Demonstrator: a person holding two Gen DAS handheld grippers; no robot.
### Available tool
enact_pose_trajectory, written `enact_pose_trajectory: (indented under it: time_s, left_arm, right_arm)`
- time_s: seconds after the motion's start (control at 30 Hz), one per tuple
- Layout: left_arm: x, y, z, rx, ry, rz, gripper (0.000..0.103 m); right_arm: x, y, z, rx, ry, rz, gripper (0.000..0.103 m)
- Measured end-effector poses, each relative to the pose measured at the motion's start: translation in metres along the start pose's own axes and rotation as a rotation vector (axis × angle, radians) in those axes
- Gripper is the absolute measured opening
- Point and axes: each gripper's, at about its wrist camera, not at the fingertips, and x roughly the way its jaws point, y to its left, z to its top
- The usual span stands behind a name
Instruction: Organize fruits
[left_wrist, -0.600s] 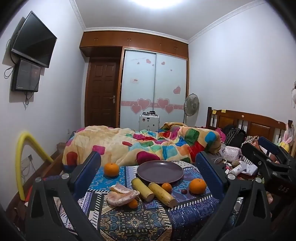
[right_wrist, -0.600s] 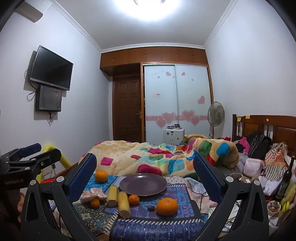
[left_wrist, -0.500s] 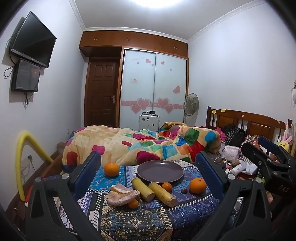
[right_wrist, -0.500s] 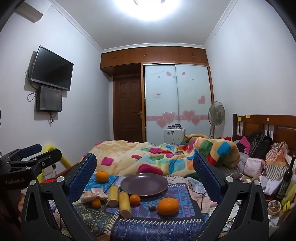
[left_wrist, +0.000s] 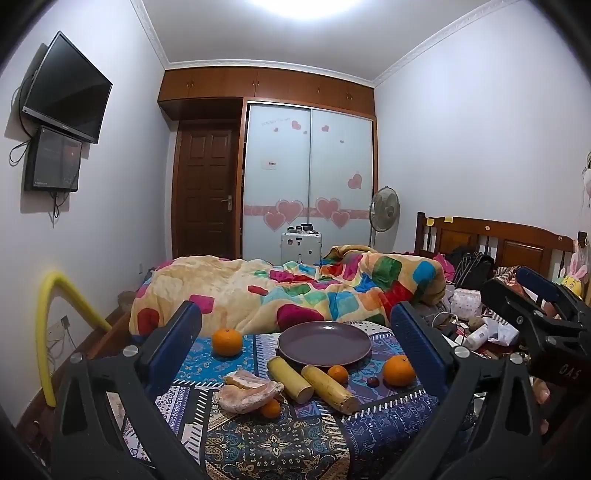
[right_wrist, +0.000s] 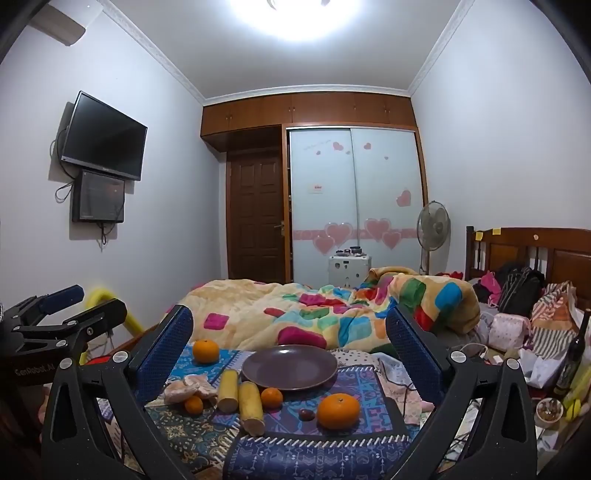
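Observation:
An empty purple plate (left_wrist: 324, 342) (right_wrist: 289, 367) sits at the far side of a patterned cloth. Around it lie a large orange at right (left_wrist: 398, 370) (right_wrist: 338, 405), another orange at far left (left_wrist: 226, 342) (right_wrist: 205, 350), two small oranges (left_wrist: 338, 373) (left_wrist: 270, 408), two yellow cane pieces (left_wrist: 289, 379) (left_wrist: 329, 388), a pinkish lump (left_wrist: 248, 390) and a small dark fruit (left_wrist: 373, 381). My left gripper (left_wrist: 295, 328) is open and empty, held back above the near edge. My right gripper (right_wrist: 290, 332) is open and empty too, nearer the large orange.
The patterned cloth (left_wrist: 258, 439) covers a small surface in front of a bed with a colourful quilt (left_wrist: 295, 291). Clutter, bags and a dark bottle (right_wrist: 572, 354) lie at the right. A yellow tube (left_wrist: 48, 332) stands at the left wall.

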Motion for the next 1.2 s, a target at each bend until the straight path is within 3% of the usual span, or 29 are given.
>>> enact_pose_trajectory:
  time_s: [1.2]
  left_arm:
    - [-0.0023,-0.0009,0.0006,0.014,-0.014,-0.001,0.103]
  right_arm:
    - [0.0016,0.0039,-0.0002,0.019,-0.004,0.008,0.103]
